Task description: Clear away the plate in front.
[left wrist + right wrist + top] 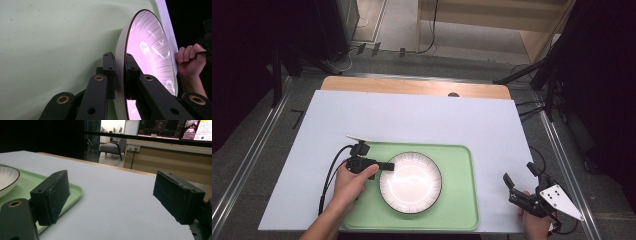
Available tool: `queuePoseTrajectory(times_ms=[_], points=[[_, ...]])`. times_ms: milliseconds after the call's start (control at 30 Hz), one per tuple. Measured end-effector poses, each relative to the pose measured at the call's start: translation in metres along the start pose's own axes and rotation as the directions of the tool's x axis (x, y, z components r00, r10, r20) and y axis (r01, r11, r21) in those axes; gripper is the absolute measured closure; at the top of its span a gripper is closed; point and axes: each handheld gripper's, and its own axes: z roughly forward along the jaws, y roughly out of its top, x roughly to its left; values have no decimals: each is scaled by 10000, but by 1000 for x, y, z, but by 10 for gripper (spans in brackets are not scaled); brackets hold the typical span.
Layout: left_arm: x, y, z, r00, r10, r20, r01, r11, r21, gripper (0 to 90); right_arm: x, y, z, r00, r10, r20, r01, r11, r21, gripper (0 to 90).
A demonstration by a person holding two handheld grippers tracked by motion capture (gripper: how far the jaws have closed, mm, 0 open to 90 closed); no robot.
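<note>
Plate (411,182) glossy ceramic; tray (459,200) matt plastic.

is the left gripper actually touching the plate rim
Touching. In the left gripper view the left gripper has its jaws closed on the rim of the plate, one pad on each face with no gap; the high view agrees.

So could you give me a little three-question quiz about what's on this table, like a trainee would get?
1. True or false: the left gripper is shut on the rim of the round white ribbed plate with a dark edge.
2. What does the plate rest on: A) the flat pale green plastic tray, B) the bare white tabletop, C) a wooden shelf?
3. How do the right gripper's jaws stand?

Key: 1 true; 2 A; 3 wide apart, with nothing between them.
</note>
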Motion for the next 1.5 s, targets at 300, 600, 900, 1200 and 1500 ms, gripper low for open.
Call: queuePoseTrajectory(times_ms=[300, 600, 900, 1200, 1500], points=[[-1, 1, 1, 9998, 78, -208, -76, 9999, 91, 837, 0, 0, 0, 10000, -1, 9, 1, 10000, 1, 145], [-3, 1, 3, 9986, 209, -491, -203, 9997, 122, 838, 0, 0, 0, 10000, 7, 23, -7, 10000, -2, 145], [-5, 0, 4, 9961, 582, -659, -575, 9983, 118, 804, 0, 0, 0, 10000, 10, 31, -10, 10000, 2, 145], [-8, -2, -1, 9936, 866, -725, -887, 9957, -262, 667, 0, 0, 0, 10000, 1, 33, -1, 10000, -4, 145], [-14, -5, -8, 9874, 1521, -438, -1551, 9850, -758, 515, 0, 0, 0, 10000, -7, 37, 7, 10000, 5, 145]])
